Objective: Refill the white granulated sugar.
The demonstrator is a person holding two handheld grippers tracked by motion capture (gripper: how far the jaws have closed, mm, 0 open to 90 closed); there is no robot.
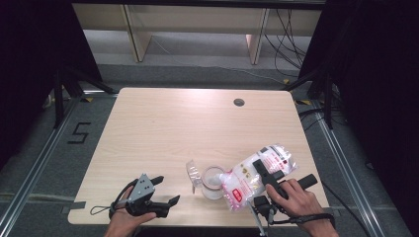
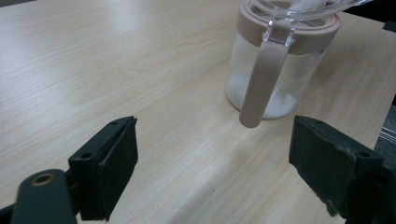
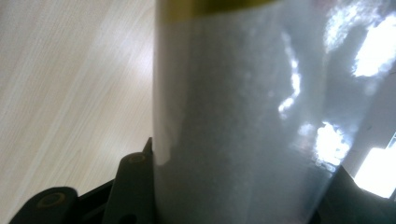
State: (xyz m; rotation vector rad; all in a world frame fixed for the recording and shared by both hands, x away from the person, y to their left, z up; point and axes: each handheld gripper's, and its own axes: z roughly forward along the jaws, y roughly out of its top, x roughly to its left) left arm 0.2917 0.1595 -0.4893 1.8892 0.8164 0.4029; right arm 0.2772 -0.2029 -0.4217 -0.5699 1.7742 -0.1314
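The left gripper (image 1: 165, 190) sat at the near left of the table (image 1: 163, 123) with its jaws wide apart and nothing in them. The jar (image 1: 213, 181) stood just to its right, a little apart, lid flipped up, with some white grains at the bottom. Further right, the right gripper (image 1: 261, 170) squeezed the bag (image 1: 257, 175) of white grains across its middle. The bag's long side sloped down to the left, its low end right at the jar's mouth, so this hand was nearer for pouring. The table was pale wood, with grey floor and cables behind.
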